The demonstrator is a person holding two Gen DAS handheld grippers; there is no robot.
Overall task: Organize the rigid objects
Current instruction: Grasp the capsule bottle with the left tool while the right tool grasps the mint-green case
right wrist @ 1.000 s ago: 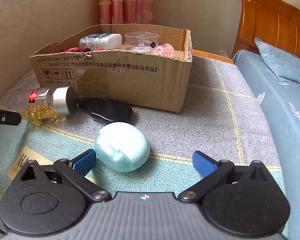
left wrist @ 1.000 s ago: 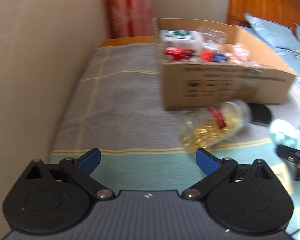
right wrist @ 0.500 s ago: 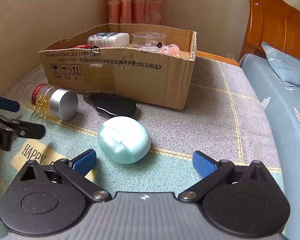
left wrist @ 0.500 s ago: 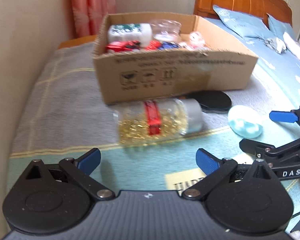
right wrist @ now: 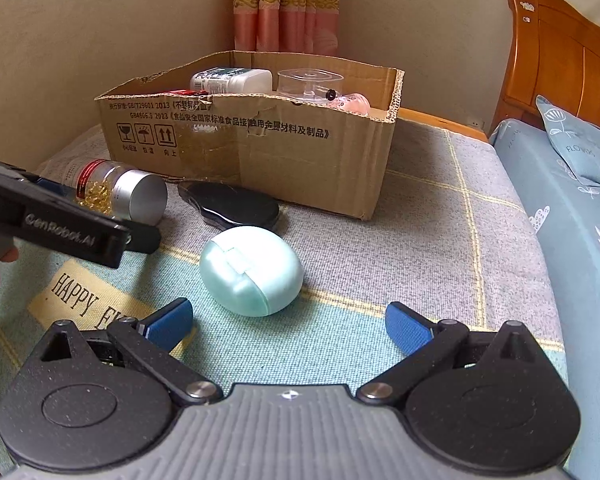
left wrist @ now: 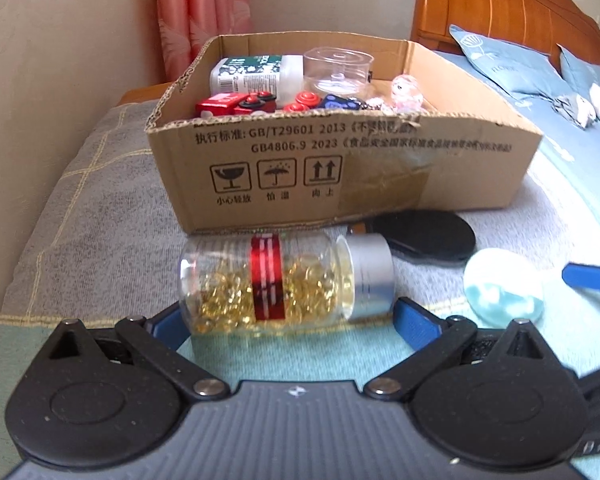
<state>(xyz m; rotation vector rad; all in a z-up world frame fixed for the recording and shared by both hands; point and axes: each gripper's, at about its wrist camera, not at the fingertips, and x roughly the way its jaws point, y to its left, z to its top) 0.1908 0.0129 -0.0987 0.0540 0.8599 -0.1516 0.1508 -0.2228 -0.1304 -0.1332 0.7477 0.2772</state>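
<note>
We find the clear bottle point(left wrist: 284, 280) of golden capsules lying on its side on the bed point(left wrist: 100, 208), directly ahead of the left tool point(left wrist: 290, 322), its silver cap to that tool's right. The left tool stands wide, its blue pads flanking the bottle's two ends; we cannot tell whether either pad touches it. We judge the step in hand to be the approach to grasp this bottle for transfer into the cardboard box point(left wrist: 340, 176).

The next move, in our judgement, calls for closing across the bottle. As it lies lengthwise between the pads, the grip would fall on base and cap; a smooth round body may roll or slip, so a square, centred closure is advisable before lifting over the box's near wall.

Just ahead of the right tool point(right wrist: 288, 326), also wide and holding nothing, lies a pale green egg-shaped case point(right wrist: 252, 270). Beyond it a flat black oval object point(right wrist: 230, 204) rests against the box front.

The box, beyond both tools, already holds a white bottle point(left wrist: 256, 74) on its side, a clear plastic container point(left wrist: 336, 70), red toy pieces point(left wrist: 236, 104), a dark blue item and a pinkish translucent piece. Room remains inside.
</note>
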